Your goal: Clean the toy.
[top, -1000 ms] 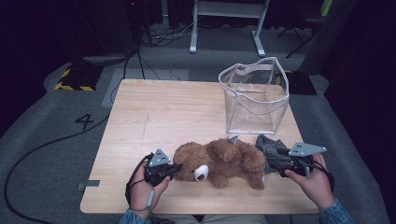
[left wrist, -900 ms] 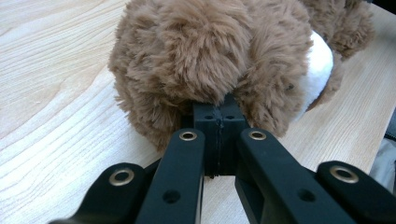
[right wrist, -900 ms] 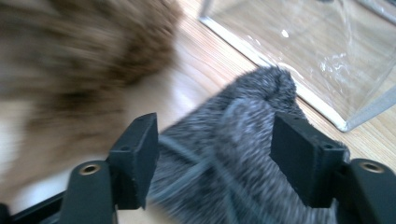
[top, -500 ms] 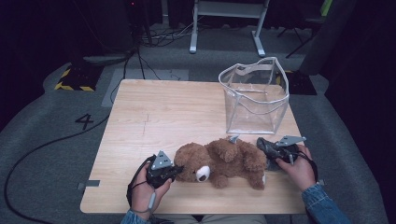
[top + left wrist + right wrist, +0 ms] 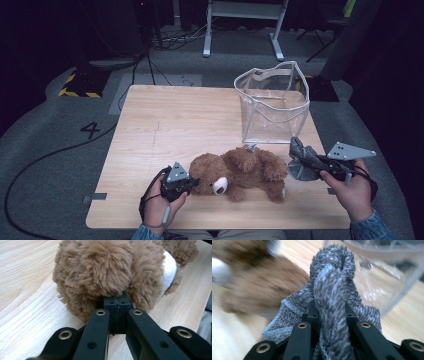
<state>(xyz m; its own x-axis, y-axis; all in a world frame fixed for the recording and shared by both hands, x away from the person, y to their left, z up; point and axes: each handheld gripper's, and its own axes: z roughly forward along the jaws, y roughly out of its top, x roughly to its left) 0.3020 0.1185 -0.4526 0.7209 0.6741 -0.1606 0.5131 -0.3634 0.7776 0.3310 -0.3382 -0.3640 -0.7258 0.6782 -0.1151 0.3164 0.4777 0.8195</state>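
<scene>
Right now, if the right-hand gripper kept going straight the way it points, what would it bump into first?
Probably the teddy bear: the right gripper, shut on a grey cloth, points at its back end, though depth is hard to judge.

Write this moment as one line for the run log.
left gripper: shut on teddy bear | right gripper: jaws just closing, shut on grey knit cloth, lifted | clear bag: upright on table

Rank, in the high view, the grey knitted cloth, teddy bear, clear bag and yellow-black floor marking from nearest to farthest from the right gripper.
1. Grey knitted cloth: clamped in the right gripper.
2. Teddy bear: just to its left, lying on the table.
3. Clear bag: beyond it, standing at the table's far right.
4. Yellow-black floor marking: on the floor past the table's far left corner.
</scene>
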